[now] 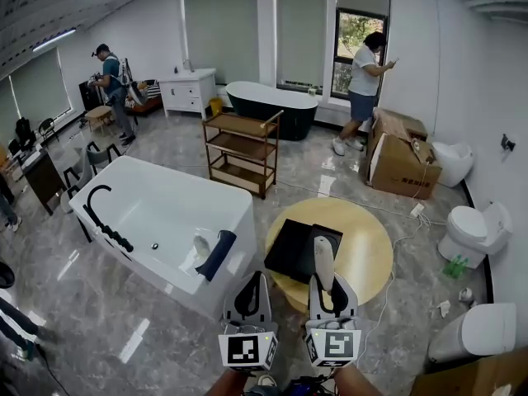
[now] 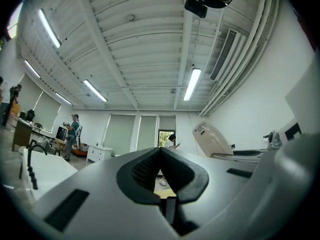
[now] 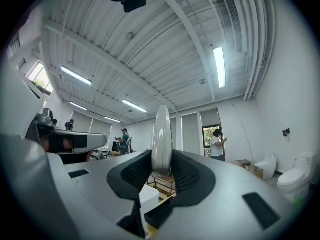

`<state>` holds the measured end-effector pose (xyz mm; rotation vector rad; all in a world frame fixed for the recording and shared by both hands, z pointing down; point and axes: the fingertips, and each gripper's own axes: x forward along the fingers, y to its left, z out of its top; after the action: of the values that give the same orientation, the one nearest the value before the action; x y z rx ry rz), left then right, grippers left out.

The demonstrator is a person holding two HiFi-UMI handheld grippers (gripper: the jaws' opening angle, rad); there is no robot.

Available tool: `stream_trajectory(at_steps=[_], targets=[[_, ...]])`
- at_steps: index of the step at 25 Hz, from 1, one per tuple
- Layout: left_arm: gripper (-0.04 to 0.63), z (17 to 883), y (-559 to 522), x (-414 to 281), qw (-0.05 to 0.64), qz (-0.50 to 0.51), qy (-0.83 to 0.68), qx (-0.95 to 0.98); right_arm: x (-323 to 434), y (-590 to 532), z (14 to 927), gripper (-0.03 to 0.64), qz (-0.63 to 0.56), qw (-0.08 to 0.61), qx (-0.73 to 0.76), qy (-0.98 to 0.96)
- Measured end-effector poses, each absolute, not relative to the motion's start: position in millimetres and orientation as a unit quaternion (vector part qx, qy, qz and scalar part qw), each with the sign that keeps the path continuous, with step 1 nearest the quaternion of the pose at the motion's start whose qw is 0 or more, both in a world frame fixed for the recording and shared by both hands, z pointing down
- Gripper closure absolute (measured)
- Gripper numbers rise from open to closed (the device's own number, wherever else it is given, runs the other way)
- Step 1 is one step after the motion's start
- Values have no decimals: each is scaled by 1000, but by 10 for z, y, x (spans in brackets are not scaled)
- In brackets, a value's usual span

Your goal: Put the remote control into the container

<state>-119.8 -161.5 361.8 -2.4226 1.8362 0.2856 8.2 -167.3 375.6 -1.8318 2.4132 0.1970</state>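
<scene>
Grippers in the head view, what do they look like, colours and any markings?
The left gripper and right gripper match. Both have light grey moulded bodies tapering to two jaws, which are lined with black ribbed pads. Each carries a cube with black-and-white square markers at its rear. No sleeves are visible at the forearms.

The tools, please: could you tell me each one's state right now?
Left tool: closed, empty.
Right tool: closed on the remote.
</scene>
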Motion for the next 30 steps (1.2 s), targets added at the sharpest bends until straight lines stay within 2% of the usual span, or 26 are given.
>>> stream_trajectory(at_steps=[15,30], targets=[[580,3748,-2213,-1489,33,97,593,-799,-170,-2264,3892,486,66,38,-611,788],[580,3774,-3186,-1171,27,92,597,-797,140,-3211,3931,486,52,36,-612,789]])
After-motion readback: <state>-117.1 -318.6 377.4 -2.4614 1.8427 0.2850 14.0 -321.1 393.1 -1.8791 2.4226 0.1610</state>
